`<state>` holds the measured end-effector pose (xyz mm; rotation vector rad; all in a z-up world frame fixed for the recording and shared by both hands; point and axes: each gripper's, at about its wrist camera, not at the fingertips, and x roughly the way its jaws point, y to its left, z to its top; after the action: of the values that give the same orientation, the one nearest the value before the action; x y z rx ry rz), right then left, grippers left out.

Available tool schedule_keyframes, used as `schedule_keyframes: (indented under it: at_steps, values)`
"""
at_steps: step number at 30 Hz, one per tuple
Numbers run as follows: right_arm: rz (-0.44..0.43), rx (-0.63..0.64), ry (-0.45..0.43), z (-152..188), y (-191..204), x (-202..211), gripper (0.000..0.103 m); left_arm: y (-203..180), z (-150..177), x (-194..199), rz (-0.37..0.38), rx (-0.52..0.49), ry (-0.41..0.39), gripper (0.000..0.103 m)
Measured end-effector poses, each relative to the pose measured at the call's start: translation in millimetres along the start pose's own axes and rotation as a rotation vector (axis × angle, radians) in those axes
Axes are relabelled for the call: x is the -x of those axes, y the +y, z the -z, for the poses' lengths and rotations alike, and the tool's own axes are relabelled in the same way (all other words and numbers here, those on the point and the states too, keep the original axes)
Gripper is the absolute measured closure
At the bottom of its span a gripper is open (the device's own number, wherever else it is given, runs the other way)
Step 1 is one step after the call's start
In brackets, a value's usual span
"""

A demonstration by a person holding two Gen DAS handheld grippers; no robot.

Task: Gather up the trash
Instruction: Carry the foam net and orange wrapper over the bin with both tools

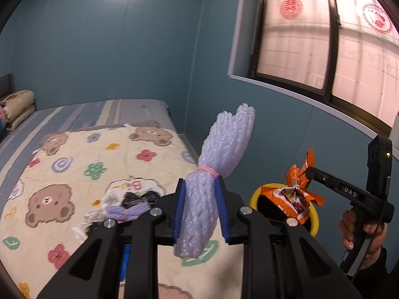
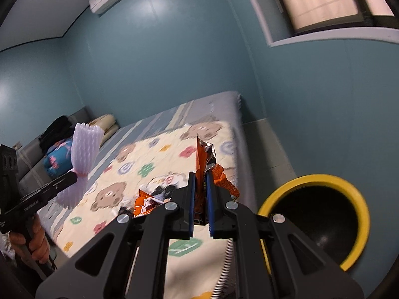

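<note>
My left gripper (image 1: 200,209) sits at the bottom centre of its own view, its blue pads (image 1: 180,209) pinched against a bundle of pale lilac foam fruit netting (image 1: 219,149) that is tied at the waist with a pink rubber band (image 1: 208,170); the netting fans out above the band toward the middle of the frame and hangs in a shorter tail below the pads. In the right wrist view the same netting (image 2: 83,154) shows at the left edge, gripped at its waist by the left gripper's tip, with my left hand (image 2: 35,239) on the handle in the lower left. My right gripper (image 2: 200,204) is closed nearly flat on a crumpled orange snack wrapper (image 2: 203,159), which sticks up between the blue pads and spills out to either side. From the left wrist view that wrapper (image 1: 296,194) hangs just above the yellow-rimmed black bin (image 1: 254,196) at the right, and my right hand (image 1: 361,236) shows in the lower right corner. In the right wrist view the bin (image 2: 324,179) opens at the lower right, beside the bed. More litter (image 1: 129,199) lies on the bear-and-flower quilt (image 1: 74,169) in the centre of the left view, blurred. Beyond are a pillow (image 1: 17,107) at the left edge, the blue wall (image 1: 124,49) and a window (image 1: 324,44) at the upper right.
</note>
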<state>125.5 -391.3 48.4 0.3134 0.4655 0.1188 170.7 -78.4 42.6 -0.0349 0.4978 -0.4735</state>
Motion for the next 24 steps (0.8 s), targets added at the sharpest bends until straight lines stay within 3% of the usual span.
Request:
schedule_keyframes:
  at_steps: [13,24]
  values:
    - [0.22,-0.026,-0.11,-8,-69,44,0.095,-75,-4,-66,0.114,-0.091,0.07,0.08]
    - [0.452,0.023,-0.134,-1,-110,29,0.095,-125,12,-146,0.166,-0.127,0.201,0.08]
